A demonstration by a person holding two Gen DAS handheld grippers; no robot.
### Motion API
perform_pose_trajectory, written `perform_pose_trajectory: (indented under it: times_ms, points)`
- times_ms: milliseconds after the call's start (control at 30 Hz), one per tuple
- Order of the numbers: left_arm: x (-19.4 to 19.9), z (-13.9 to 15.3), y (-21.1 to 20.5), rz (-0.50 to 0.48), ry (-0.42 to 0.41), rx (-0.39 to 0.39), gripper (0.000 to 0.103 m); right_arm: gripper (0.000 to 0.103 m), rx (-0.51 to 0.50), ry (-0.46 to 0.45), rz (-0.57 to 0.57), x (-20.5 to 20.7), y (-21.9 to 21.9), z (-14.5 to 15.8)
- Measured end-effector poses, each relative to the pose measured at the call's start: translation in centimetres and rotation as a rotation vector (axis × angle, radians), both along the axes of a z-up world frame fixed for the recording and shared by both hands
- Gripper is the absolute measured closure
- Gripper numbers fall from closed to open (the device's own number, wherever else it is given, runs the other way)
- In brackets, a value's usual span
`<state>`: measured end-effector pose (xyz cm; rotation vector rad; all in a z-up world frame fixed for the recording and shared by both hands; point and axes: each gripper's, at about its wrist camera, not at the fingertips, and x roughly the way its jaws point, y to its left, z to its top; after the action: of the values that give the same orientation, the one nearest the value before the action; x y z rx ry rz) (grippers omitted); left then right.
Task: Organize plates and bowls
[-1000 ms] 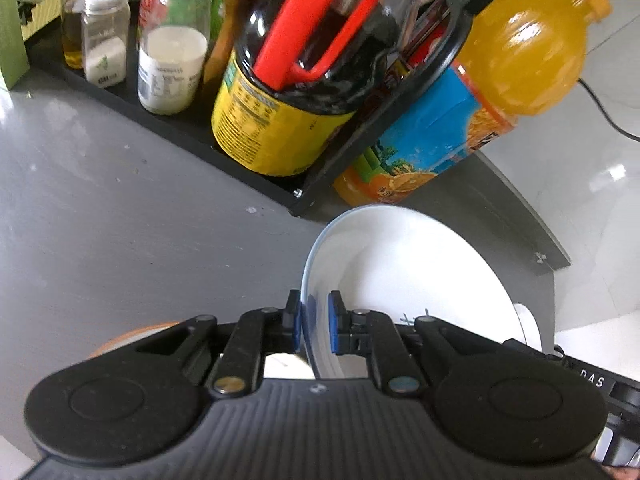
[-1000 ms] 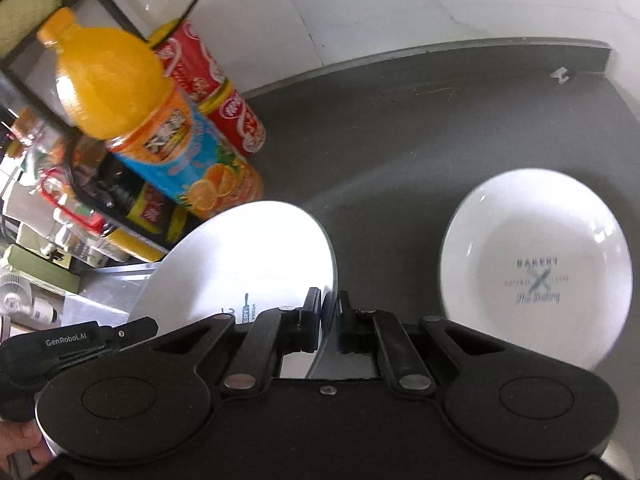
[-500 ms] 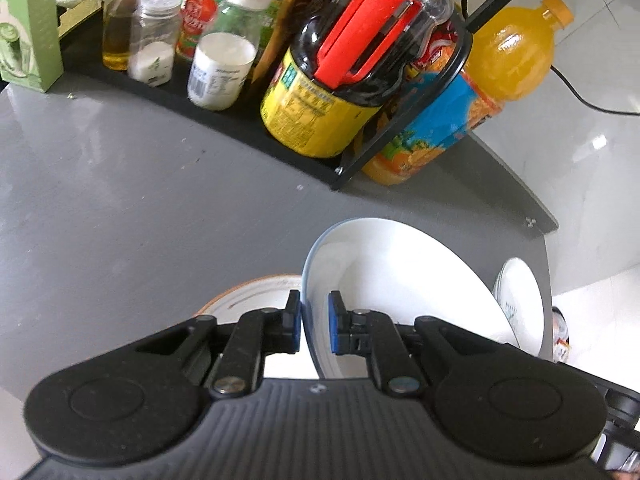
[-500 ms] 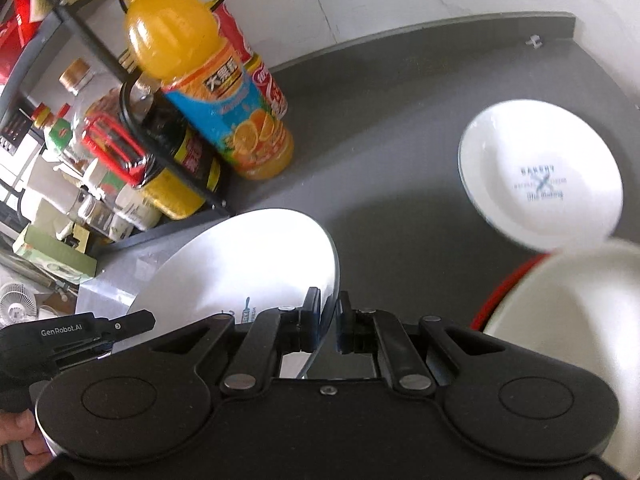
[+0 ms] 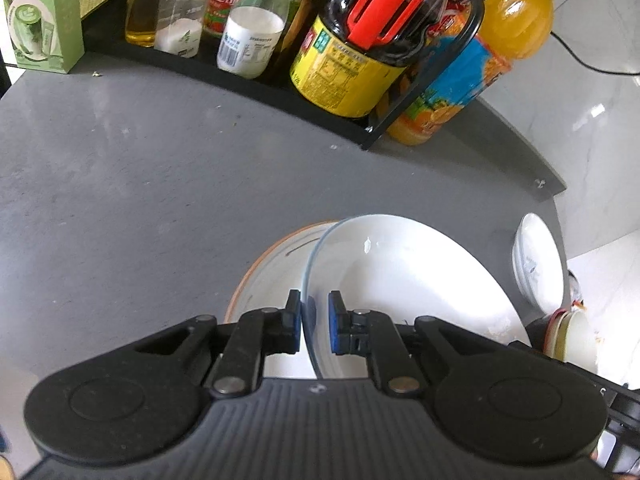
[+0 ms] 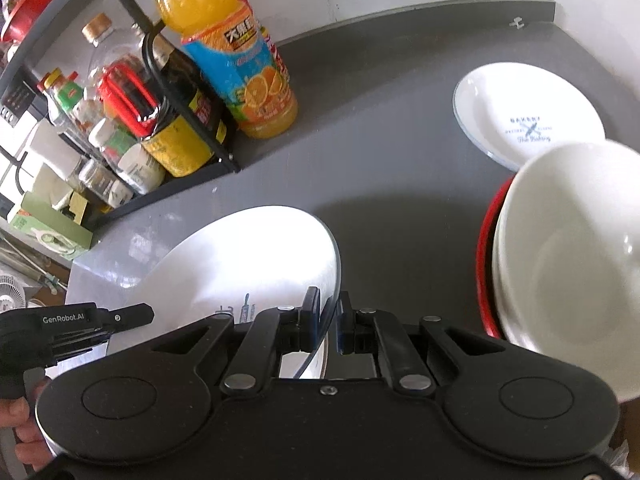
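Both grippers hold one white plate (image 5: 404,280) by opposite rims. My left gripper (image 5: 314,320) is shut on its left rim, which stands between the blue pads. Below and left of this plate lies an orange-rimmed plate (image 5: 272,264) on the grey counter. In the right wrist view the same white plate (image 6: 248,264) is tilted, with my right gripper (image 6: 329,320) shut on its right rim. A printed white plate (image 6: 528,116) lies flat at the far right. A white bowl (image 6: 568,248) sits in a red-rimmed dish (image 6: 486,240).
A black rack (image 5: 256,80) of bottles and jars lines the back of the counter (image 5: 140,168), with an orange juice bottle (image 5: 496,52) at its right end. The printed plate (image 5: 536,264) stands near the counter's right edge. A hand (image 6: 24,420) holds the left gripper's body.
Both grippers have drawn back from the rack with the plate between them. The orange-rimmed plate has come into view under it, and the bowl stack has entered the right wrist view.
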<state>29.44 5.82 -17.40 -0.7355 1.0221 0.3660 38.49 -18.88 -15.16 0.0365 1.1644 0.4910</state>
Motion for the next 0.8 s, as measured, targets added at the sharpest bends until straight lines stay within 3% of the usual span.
perform_pose_trajectory:
  times_ms: [800]
  points:
    - [-1.2,-3.4,-0.6,-0.05,0.056,0.039,0.088,0.094,-0.095,-0.018,-0.005,-2.7,0.7,-1.8]
